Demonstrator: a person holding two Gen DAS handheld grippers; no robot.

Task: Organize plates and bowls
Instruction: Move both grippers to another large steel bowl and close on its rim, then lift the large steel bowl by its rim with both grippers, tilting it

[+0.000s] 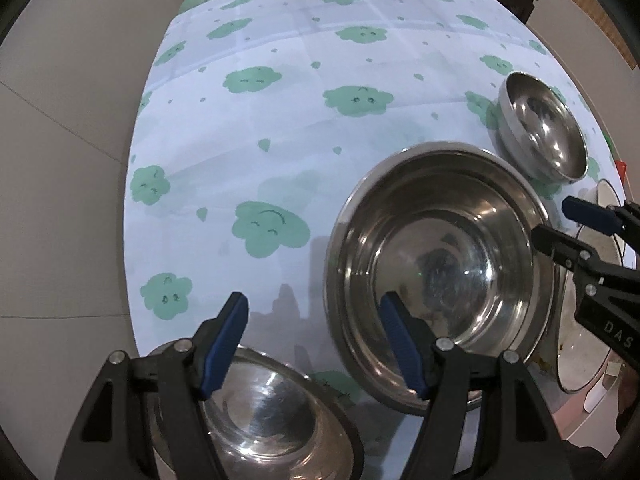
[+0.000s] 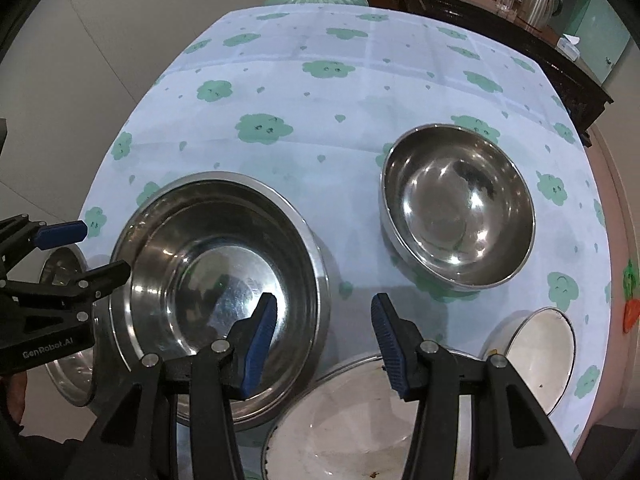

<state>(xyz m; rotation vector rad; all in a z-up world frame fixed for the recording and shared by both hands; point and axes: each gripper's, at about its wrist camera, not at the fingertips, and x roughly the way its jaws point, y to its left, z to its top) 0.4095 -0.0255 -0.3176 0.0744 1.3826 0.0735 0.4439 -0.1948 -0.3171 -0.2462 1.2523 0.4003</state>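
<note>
Three steel bowls sit on the table (image 2: 280, 80): a large deep one (image 2: 216, 280) toward the near left, a mid-sized one (image 2: 456, 208) toward the right edge, and a third (image 1: 264, 412) at the near left edge. Two white enamel dishes join them: a wide basin (image 2: 340, 420) at the near edge and a smaller bowl (image 2: 536, 356) at the near right corner. Two tongs are in view, the left (image 1: 316, 340) and the right (image 2: 324, 344).

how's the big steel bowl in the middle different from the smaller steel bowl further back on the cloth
The big stainless steel bowl is wider and deeper, with steep walls and a flat bottom; the smaller stainless steel bowl is rounder, curving down from its rim. The big one lies nearer both grippers, the smaller one farther back. Both are shiny, empty and upright on the cloud-print tablecloth.
</note>
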